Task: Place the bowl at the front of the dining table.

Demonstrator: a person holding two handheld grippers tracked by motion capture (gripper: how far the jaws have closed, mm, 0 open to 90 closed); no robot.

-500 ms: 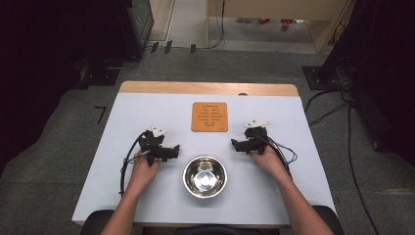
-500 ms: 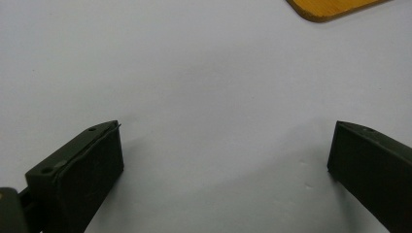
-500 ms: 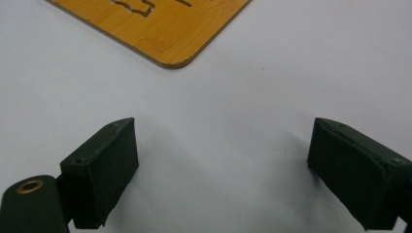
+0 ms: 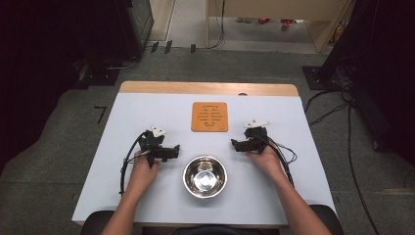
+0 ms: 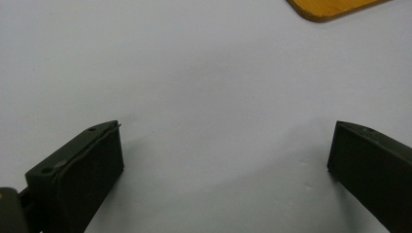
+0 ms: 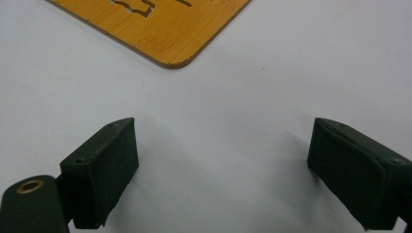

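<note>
Steel bowl (image 4: 205,176): round, shiny, empty, upright on the surface (image 4: 147,110) near the front edge, midway between the two hands. It touches neither hand-held gripper.

Wooden board (image 4: 210,116): square, orange-brown, rounded corners, cut-out pattern in its face. It lies flat on the surface beyond the bowl, apart from it. One corner shows at the top right of the left gripper view (image 5: 325,8); a larger corner with part of the cut-outs shows at the top of the right gripper view (image 6: 160,26).

Left hand-held gripper (image 4: 173,149): held in the person's left hand (image 4: 143,169), just left of the bowl, pointing toward the middle of the surface. In the left gripper view (image 5: 226,160) its two black jaws stand wide apart over bare surface with nothing between them.

Right hand-held gripper (image 4: 235,145): held in the right hand (image 4: 266,157), just right of the bowl and nearer the board, pointing inward. In the right gripper view (image 6: 223,165) its jaws are spread wide, nothing between them.

Cables (image 4: 128,161): black, trailing from each gripper back along the forearm.

Surface: pale blue-white sheet with a wooden strip along the far edge.

Floor (image 4: 63,122): grey carpet around it, with dark equipment and loose cables at the sides.
</note>
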